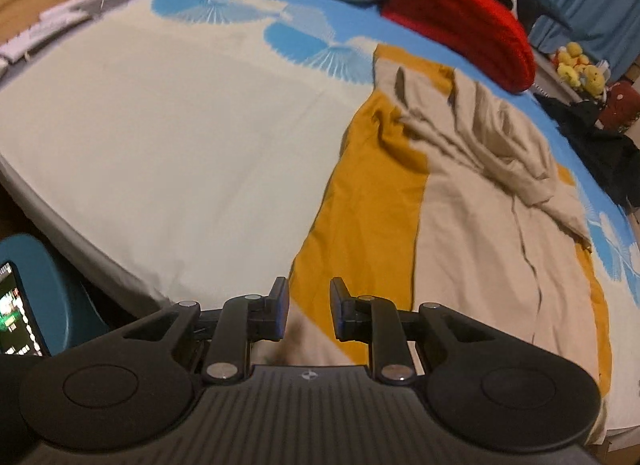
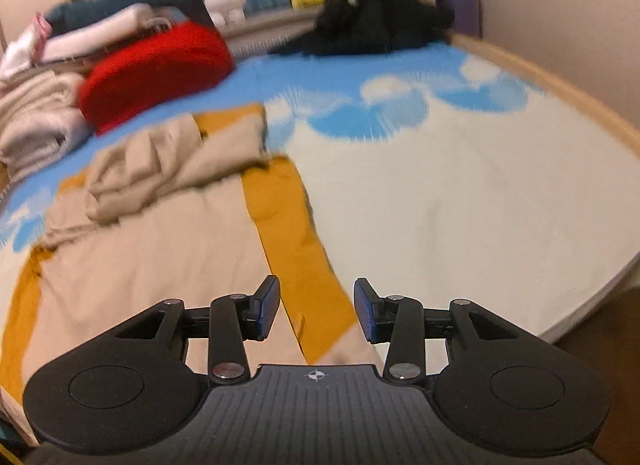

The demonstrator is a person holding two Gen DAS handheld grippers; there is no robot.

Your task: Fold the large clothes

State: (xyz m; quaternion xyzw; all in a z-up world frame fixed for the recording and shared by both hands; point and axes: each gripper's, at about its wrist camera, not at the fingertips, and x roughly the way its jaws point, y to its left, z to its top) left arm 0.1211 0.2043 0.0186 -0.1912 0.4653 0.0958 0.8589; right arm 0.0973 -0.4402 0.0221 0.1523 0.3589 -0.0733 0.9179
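The left gripper (image 1: 309,311) hangs over the near hem of the beige-and-mustard garment (image 1: 480,249), jaws parted with nothing pinched between them. The right gripper (image 2: 316,311) is likewise open and empty above the garment's mustard side band (image 2: 288,233). The garment lies spread on the blue-patterned bed sheet (image 1: 160,137), its far end bunched up. Both grippers probably flank the near edge to pinch it for a fold.

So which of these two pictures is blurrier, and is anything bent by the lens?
Right wrist view: blurrier, the red cushion and blue leaf print smeared, though the right gripper stays sharp. Left wrist view: mostly crisp on the tan and mustard garment; fisheye curves the bed's edge in both. Lighting is warm and dim.
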